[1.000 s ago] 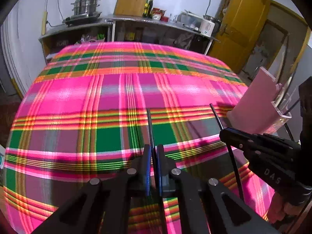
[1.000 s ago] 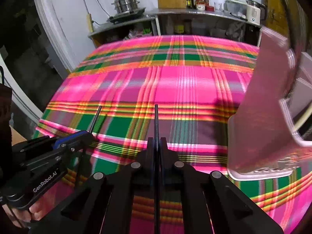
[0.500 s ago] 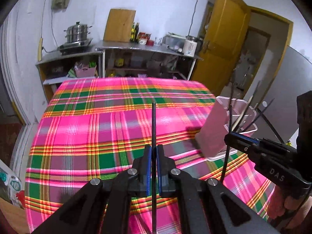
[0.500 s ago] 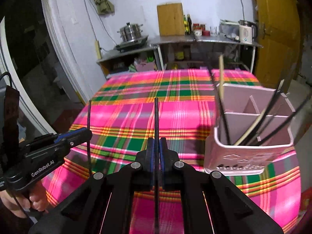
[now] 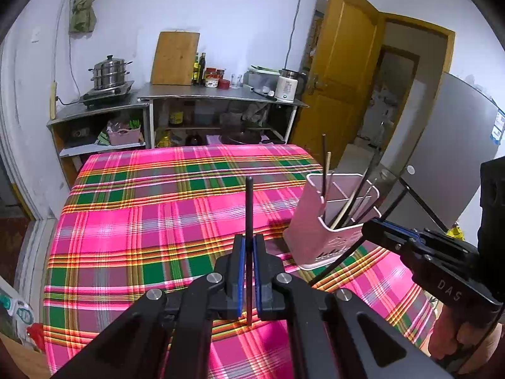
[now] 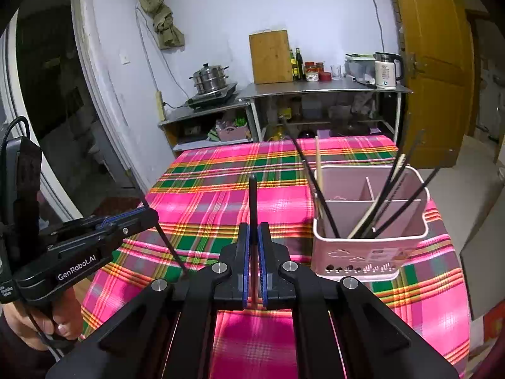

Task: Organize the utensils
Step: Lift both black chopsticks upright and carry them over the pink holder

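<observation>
1. Step in hand: the carrying stage is judged to be under way. The left tongs (image 5: pixel 248 279) are closed on a black chopstick (image 5: pixel 249 221), which stands up between the blue pads and projects ahead of them.
2. The right tongs (image 6: pixel 253 263) are likewise closed on a second black chopstick (image 6: pixel 252 202), held upright in the same manner. Both sets of tongs are held clear above the surface (image 6: pixel 221 195), which is covered with a pink and green plaid cloth.
3. Location of the receptacle: the pink utensil holder (image 6: pixel 369 252) stands on the surface ahead and to the right of the right tongs, near them. From the left tongs it is seen further to the right, beyond the other tool.
4. Condition of the holder: it is upright and divided into compartments. Several black chopsticks and some pale ones are already lodged in it, leaning at various angles. Which compartment each occupies cannot be told for all of them.
5. Next move, as judged: each chopstick is to be brought over the holder's open top, its lower end lined up with a compartment, then lowered and released. Care is called for so that the leaning sticks are not struck on entry.
6. The chopsticks are thin, dark and rigid in appearance; a slight tilt in the grip is to be expected.
</observation>
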Motion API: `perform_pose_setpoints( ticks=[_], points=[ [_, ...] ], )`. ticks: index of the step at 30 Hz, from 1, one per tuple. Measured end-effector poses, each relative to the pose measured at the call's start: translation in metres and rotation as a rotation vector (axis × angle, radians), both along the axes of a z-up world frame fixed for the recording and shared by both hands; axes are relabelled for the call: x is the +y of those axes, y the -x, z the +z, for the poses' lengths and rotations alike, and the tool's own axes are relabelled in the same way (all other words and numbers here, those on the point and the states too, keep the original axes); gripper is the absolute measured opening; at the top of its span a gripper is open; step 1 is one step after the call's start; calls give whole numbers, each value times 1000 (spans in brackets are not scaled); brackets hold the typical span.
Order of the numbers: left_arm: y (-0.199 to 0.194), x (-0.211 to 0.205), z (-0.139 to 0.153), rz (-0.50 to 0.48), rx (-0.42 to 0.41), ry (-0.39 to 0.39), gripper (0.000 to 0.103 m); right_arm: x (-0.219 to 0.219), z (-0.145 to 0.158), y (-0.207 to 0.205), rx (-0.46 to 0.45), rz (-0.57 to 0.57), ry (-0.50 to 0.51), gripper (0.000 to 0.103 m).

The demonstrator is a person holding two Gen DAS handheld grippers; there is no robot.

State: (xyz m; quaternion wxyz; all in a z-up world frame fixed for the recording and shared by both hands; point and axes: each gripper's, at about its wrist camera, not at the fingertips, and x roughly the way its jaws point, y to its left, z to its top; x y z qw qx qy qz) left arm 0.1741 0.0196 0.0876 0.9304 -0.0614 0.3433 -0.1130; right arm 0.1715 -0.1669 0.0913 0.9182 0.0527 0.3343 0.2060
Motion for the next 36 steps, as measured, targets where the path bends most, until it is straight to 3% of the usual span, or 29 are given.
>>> perform_pose_setpoints(
  ticks=[18, 27, 36],
  points=[
    [-1, -42, 18, -118, 14, 37, 4, -46, 20, 18, -37, -71, -16, 5],
    [-19, -72, 57, -180, -37, 73, 4, -76, 53, 14, -99, -125, -33, 5],
    [-44, -83, 102, -179, -121, 111, 4, -85, 90, -2, -181, -153, -42, 5]
  ],
)
